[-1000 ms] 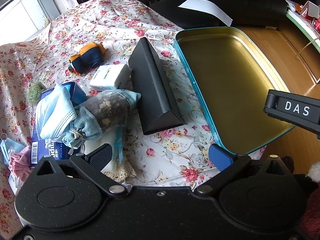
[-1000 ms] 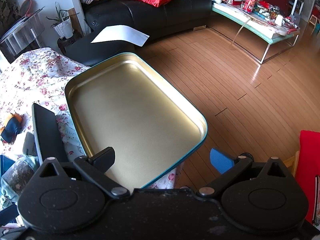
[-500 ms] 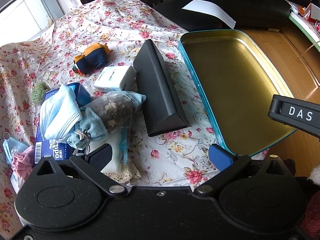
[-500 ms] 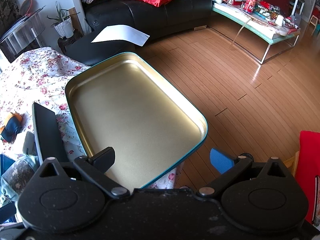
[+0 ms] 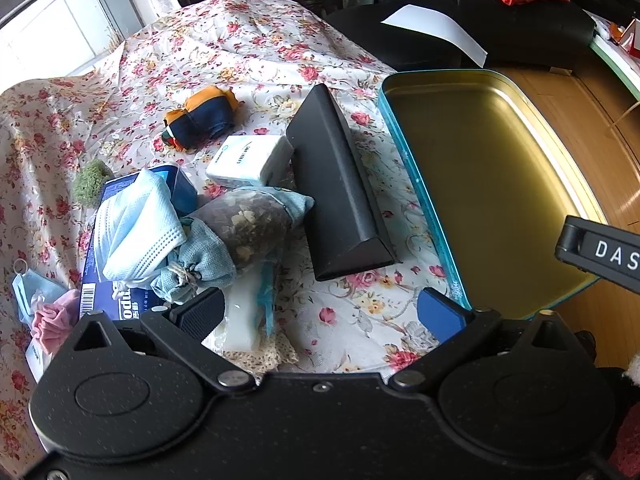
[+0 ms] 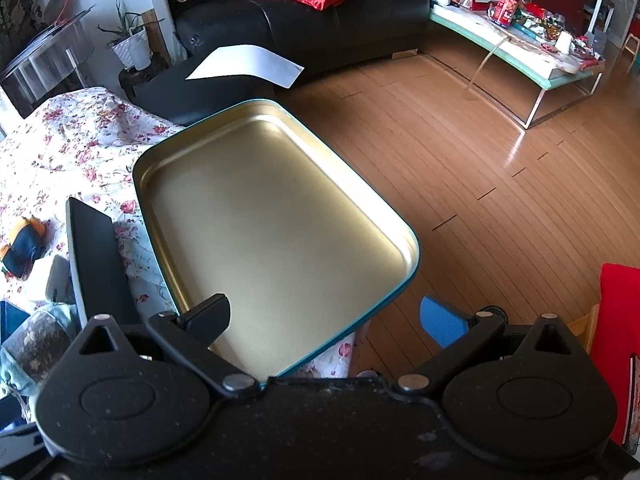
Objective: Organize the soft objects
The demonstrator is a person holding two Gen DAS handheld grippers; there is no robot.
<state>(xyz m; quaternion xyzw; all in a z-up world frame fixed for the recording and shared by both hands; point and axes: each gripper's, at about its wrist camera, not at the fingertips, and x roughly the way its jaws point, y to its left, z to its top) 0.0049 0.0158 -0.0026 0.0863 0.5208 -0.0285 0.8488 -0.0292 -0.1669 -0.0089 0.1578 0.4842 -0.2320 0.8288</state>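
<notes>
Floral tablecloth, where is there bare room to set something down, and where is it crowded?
The gold tin tray holds nothing. Bare floral tablecloth lies beyond the orange-and-navy bundle, with a smaller patch near the black triangular case. Crowded: the face mask, sachet and white box.

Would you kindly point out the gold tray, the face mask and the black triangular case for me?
gold tray point(image 6: 272, 220): right wrist view, bare inner floor.
face mask point(image 5: 136, 224): left wrist view, pleated middle.
black triangular case point(image 5: 336, 176): left wrist view, long sloped side.
</notes>
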